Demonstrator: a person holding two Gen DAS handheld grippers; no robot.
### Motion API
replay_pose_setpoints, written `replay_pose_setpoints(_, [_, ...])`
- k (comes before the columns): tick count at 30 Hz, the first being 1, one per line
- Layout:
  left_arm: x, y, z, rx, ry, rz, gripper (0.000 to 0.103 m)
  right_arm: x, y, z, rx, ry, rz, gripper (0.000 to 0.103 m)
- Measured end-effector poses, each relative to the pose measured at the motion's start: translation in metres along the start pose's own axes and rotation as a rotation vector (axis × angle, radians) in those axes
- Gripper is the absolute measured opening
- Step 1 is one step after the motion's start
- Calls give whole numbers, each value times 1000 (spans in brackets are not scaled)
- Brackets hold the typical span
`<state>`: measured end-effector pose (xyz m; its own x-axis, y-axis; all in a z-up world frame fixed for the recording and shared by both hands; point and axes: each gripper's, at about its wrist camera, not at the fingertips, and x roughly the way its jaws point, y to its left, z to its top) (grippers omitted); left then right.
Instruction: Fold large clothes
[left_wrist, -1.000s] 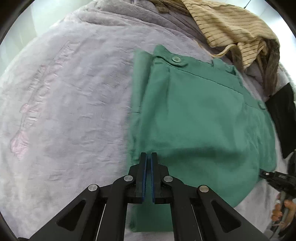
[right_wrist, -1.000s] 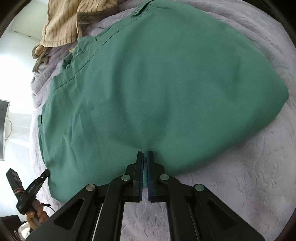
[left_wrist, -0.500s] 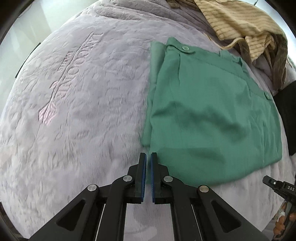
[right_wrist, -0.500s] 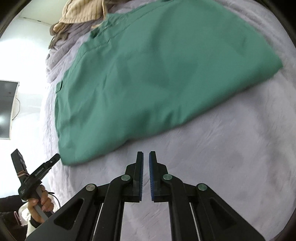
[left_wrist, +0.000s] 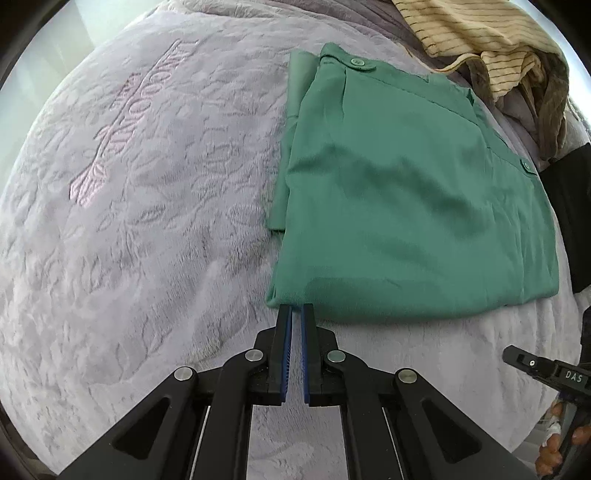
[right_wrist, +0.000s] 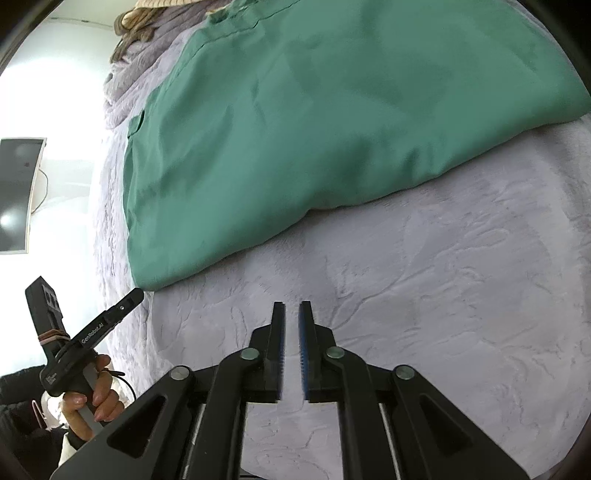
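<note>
**Folded green garment on the bed, both tongs clear of it**

Nearest, the left tongs (left_wrist: 296, 308) are closed with nothing between the pads, their tips just at the near edge of the folded green cotton garment (left_wrist: 406, 206). The right tongs (right_wrist: 291, 306) are opening, nothing between them, over bare lilac embossed plush bedspread (right_wrist: 424, 295). The garment lies flat on that bed, waistband button at the far edge. A person's hand (right_wrist: 92, 402) grips the left tool's handle. Beyond lies a heap of yellow striped fabric (left_wrist: 491, 33).
</note>
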<state>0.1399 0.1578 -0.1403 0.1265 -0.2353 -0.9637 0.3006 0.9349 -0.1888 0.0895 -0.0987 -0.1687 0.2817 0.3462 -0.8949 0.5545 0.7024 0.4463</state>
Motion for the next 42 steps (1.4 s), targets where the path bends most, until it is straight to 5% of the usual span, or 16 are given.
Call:
replay_pose_setpoints(1, [0, 2, -1, -5, 3, -5, 9, 1, 1, -1, 0, 1, -4, 47])
replay_pose_setpoints(2, [0, 4, -4, -10, 6, -7, 57, 2, 3, -1, -1, -4, -8, 65])
replay_pose_setpoints(3, [-1, 6, -5, -20, 10, -2, 94, 2, 6, -2, -5, -16, -10, 67])
replay_pose_setpoints(4, [-4, 7, -6, -27, -9, 10, 100, 3, 9, -2, -12, -17, -10, 67])
replay_pose_setpoints(13, [1, 10, -4, -32, -16, 27, 102, 15, 32, 6, -34, -1, 19, 71])
replay_pose_setpoints(19, [5, 15, 0, -35, -7, 47, 102, 27, 43, 9, -21, -14, 115, 76])
replay_pose_setpoints(21, [7, 18, 0, -42, 4, 36, 102, 31, 45, 10, -3, -19, 164, 86])
replay_pose_setpoints(30, [10, 23, -3, -73, 7, 30, 102, 59, 49, 18, 108, -4, 316, 86])
replay_pose_setpoints(42, [-1, 42, 0, -88, -16, -30, 102, 81, 60, 21, 129, -15, 387, 87])
